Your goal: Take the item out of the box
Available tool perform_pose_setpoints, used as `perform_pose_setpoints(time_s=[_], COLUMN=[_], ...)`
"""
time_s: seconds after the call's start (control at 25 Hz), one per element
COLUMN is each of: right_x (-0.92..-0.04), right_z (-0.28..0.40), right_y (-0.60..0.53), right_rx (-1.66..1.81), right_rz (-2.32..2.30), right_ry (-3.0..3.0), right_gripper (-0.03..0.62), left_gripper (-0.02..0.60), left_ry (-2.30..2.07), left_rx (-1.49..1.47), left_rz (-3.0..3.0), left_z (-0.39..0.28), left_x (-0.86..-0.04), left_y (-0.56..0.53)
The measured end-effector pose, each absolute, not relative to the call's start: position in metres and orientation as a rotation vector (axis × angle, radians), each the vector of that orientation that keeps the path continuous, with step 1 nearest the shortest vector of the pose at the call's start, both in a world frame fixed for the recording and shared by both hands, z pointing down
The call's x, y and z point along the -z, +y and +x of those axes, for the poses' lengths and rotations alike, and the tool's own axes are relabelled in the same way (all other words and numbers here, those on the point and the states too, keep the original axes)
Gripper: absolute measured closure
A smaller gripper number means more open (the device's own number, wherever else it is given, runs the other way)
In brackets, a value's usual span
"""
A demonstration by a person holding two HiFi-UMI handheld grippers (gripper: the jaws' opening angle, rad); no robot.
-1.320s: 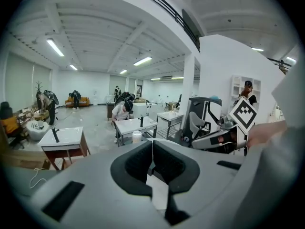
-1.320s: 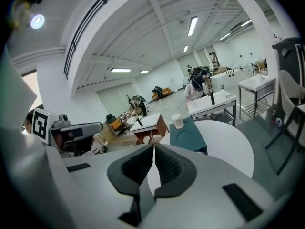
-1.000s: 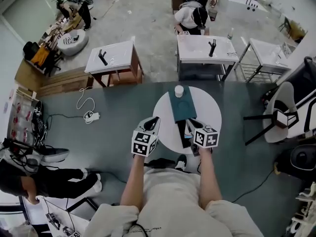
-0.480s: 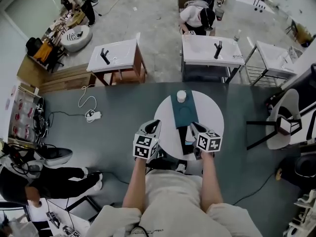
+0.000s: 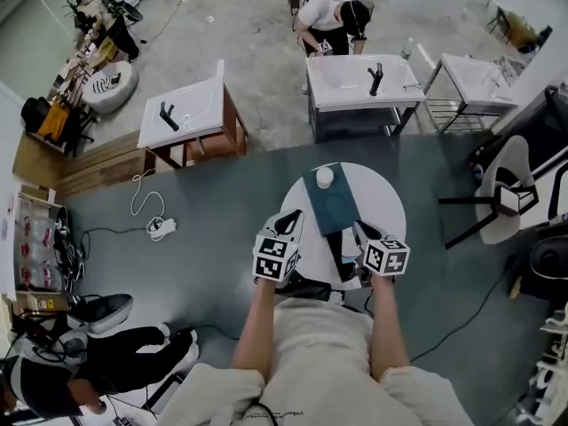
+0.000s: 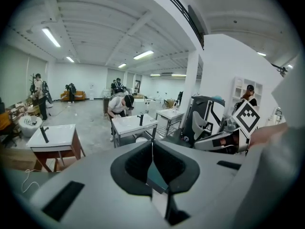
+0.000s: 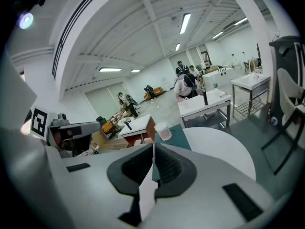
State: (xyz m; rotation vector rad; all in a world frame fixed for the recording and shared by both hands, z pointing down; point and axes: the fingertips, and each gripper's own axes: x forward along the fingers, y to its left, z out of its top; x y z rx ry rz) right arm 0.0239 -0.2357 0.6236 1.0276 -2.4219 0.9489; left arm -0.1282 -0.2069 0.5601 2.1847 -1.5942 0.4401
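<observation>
A dark teal flat box (image 5: 330, 204) lies on the round white table (image 5: 390, 207), with a small white round item (image 5: 325, 177) on its far end. My left gripper (image 5: 290, 219) hovers shut at the table's left rim, beside the box. To the box's right, my right gripper (image 5: 358, 230) is also shut and empty. In the right gripper view the white item (image 7: 162, 131) and the box (image 7: 179, 132) lie ahead of the shut right gripper (image 7: 153, 148). The left gripper (image 6: 152, 143) shows its jaws together, nothing between them.
A black strip (image 5: 333, 251) lies on the table near its front edge. White sink stands (image 5: 182, 118) (image 5: 359, 78) are beyond the table, with a person (image 5: 327, 14) bending at one. A chair (image 5: 501, 198) stands right, and cables (image 5: 146, 224) trail on the floor at left.
Both grippers have moved forward and slightly down toward the table. The left one has come in to the table's left rim, closer to the box. Both stayed shut.
</observation>
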Motion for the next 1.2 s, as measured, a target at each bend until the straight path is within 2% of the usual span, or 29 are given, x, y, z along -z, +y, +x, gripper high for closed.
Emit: perform_pose_setpoints(time_s=[0.28, 0.64, 1.0, 1.2], right_x=[-0.624, -0.633, -0.65, -0.657], right_z=[0.027, 0.019, 0.043, 0.033], right_y=[-0.248, -0.235, -0.248, -0.268], right_rx=[-0.999, -1.011, -1.043, -1.053], right_rz=[1.304, 1.435, 1.371, 1.198], right_ry=[-2.354, -2.378, -2.379, -2.361], right_gripper=[0.554, 0.554, 0.556, 0.556], left_gripper=[0.558, 0.558, 0.558, 0.558], left_ry=[-1.43, -1.264, -1.217, -1.269], left_rx=[-0.45, -0.415, -0.403, -0.414], left_rz=[2.254, 2.334, 2.345, 2.336], left_z=[-0.143, -0.147, -0.112, -0.109], left_x=[-0.576, -0.599, -0.614, -0.611], left_y=[-0.228, -0.237, -0.258, -0.276])
